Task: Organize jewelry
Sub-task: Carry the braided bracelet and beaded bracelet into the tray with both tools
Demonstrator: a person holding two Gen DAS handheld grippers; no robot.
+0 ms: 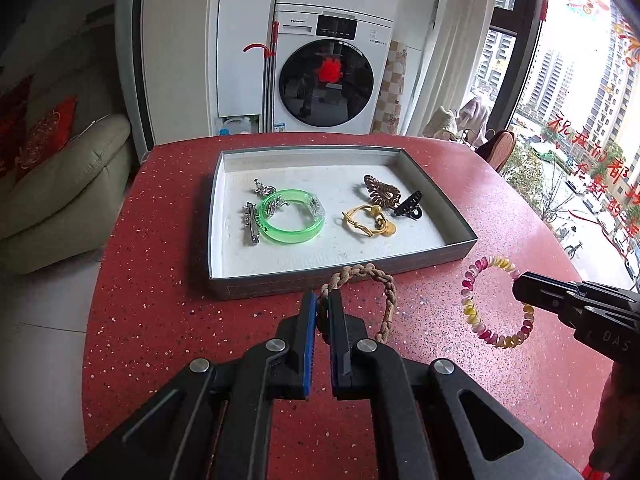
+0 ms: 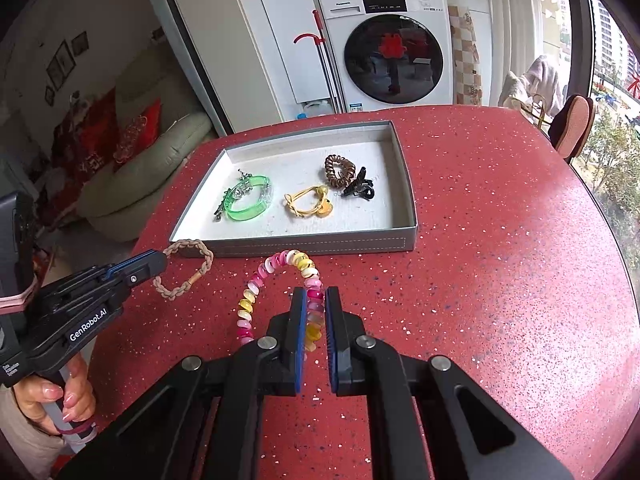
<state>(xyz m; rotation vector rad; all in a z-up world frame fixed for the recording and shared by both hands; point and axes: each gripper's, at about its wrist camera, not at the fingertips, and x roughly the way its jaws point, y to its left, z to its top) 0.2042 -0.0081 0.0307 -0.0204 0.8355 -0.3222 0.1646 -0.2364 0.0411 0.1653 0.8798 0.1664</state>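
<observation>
Hovering over red speckled tabletop (image 1: 160, 320), grey tray (image 1: 216, 216) just ahead, white washing machine (image 1: 332, 80) beyond; left claw (image 1: 323, 300) pinching beige braided bracelet (image 1: 372, 276), right claw (image 2: 316, 298) clamping pink-yellow spiral band (image 2: 256, 292).

Each fisheye camera sits just behind its own tool, looking forward and steeply down along the two fingers, which fill the lower middle of the frame. The left tool (image 1: 323, 300) view faces the red bench (image 1: 160, 320) from close above, with the grey tray (image 1: 344, 272) at the frame's centre and the right tool at the right edge. The right tool (image 2: 316, 300) view looks from further right, so the tray (image 2: 304, 246) lies left of centre and the left tool enters at the left edge. Both share the tray, the bench (image 2: 500, 260) and the washing machine (image 1: 332, 80) beyond.
</observation>
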